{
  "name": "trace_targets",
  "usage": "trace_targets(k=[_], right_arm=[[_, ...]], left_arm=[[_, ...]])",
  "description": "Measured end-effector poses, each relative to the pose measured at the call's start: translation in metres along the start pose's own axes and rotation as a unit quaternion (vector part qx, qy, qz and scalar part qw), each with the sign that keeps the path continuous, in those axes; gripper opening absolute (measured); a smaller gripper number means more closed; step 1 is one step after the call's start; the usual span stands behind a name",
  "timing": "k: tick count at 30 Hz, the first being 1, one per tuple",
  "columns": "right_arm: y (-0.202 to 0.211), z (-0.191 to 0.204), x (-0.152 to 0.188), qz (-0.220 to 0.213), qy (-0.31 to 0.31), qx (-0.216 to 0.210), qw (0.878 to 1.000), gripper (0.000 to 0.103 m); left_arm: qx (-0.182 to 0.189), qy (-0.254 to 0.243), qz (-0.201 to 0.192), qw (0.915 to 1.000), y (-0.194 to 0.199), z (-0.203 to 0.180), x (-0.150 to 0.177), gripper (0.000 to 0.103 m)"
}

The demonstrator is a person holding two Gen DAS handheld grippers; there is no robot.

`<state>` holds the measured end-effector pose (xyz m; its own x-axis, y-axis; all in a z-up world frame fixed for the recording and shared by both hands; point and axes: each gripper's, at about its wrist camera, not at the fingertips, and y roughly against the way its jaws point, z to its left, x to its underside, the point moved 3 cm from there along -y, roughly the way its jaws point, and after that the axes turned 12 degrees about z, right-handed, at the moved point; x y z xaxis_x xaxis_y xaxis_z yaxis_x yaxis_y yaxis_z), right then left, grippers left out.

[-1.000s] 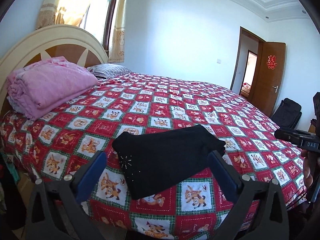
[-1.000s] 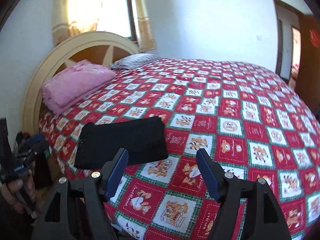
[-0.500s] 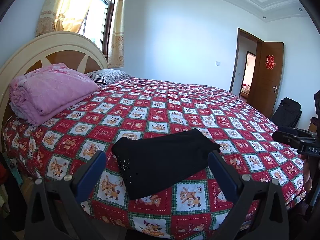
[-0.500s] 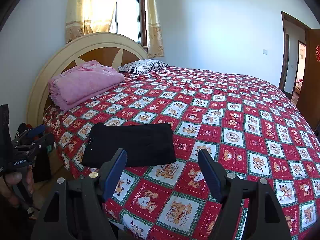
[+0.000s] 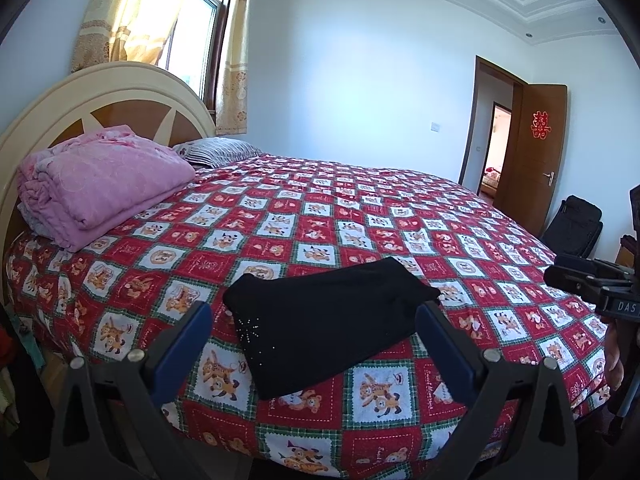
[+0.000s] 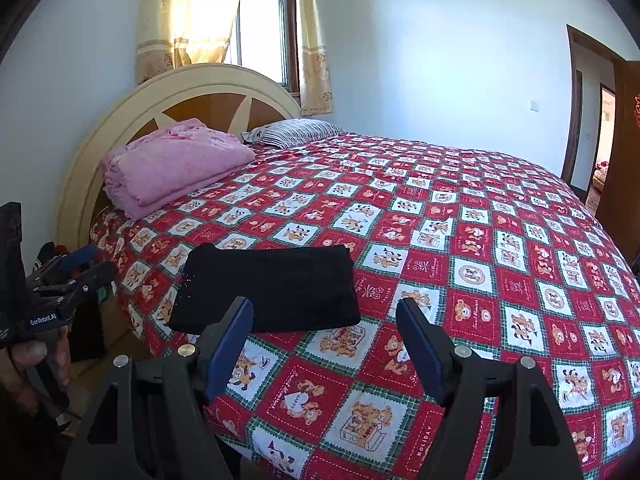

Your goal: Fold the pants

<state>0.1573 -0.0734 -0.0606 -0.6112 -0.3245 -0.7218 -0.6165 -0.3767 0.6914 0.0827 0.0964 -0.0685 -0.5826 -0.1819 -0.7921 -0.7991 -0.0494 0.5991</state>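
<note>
The black pants (image 5: 328, 320) (image 6: 272, 292) lie folded in a flat rectangle on the near edge of the bed (image 5: 360, 216), on its red checked cover. The left gripper (image 5: 314, 334) and the right gripper (image 6: 324, 336) both stand wide open and hold nothing, above the near edge of the bed. At the far left a folded pink blanket (image 5: 100, 184) rests against the headboard (image 5: 120, 96), with a striped pillow (image 5: 220, 152) beside it. A wooden door (image 5: 536, 160) stands open at the far right.

Bare patterned bed (image 5: 360, 216) stretches wide beyond the folded pants (image 5: 320, 320); only a pink blanket (image 5: 100, 184) and striped pillow (image 5: 220, 152) crowd the headboard (image 5: 100, 92).
</note>
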Motion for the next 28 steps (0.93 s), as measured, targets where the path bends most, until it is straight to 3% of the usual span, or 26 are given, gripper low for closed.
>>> trace_targets(k=[14, 21, 28], right_arm=[[0.005, 0.002, -0.001, -0.012, 0.008, 0.007, 1.000, 0.076], [0.001, 0.004, 0.002, -0.013, 0.018, 0.008, 1.000, 0.076], [-0.007, 0.009, 0.006, -0.005, 0.025, 0.010, 1.000, 0.077]], left_arm=[[-0.023, -0.009, -0.008, 0.9997, 0.004, -0.005, -0.004, 0.103], [-0.044, -0.006, 0.009, 0.9990, -0.005, -0.004, -0.002, 0.103], [-0.028, -0.009, 0.007, 0.9995, -0.006, -0.002, 0.001, 0.103]])
